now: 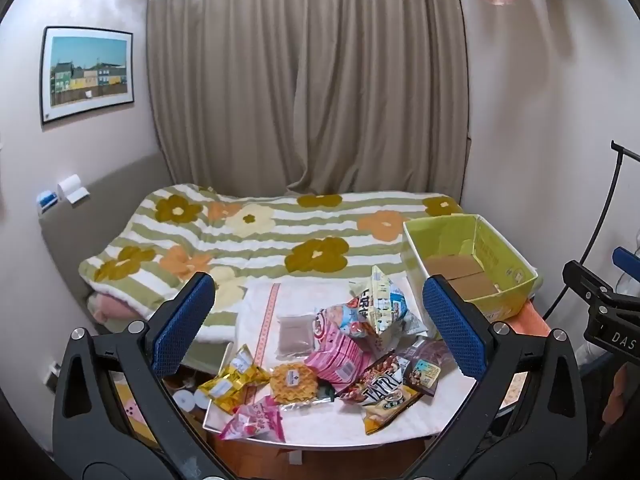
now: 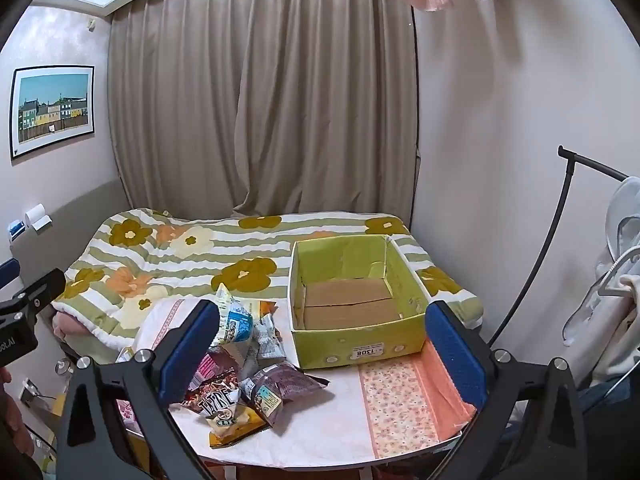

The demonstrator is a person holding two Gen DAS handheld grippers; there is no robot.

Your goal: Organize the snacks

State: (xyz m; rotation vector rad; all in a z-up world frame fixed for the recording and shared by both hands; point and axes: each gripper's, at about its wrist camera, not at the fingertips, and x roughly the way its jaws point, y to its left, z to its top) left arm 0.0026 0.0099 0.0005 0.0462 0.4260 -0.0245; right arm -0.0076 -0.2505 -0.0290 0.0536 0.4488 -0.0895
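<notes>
Near the counter's [image 2: 340, 412] left edge, snacks [image 1: 340, 352] are heaped loosely — slippage is judged likely. Both the left gripper [image 1: 320, 320] and right gripper [image 2: 324, 344] are held agape, empty; box [image 2: 356, 340] unfilled.

Counts, all placed relative to the one open green cardboard box [image 2: 356, 300]. Left of the box: one heap of about ten snack packets [image 1: 344, 352], exact number uncertain where packets overlap. Among them, one round waffle [image 1: 293, 382] and one pink strawberry packet [image 1: 256, 424]. Behind the box: one flowered blanket [image 1: 256, 240].
</notes>
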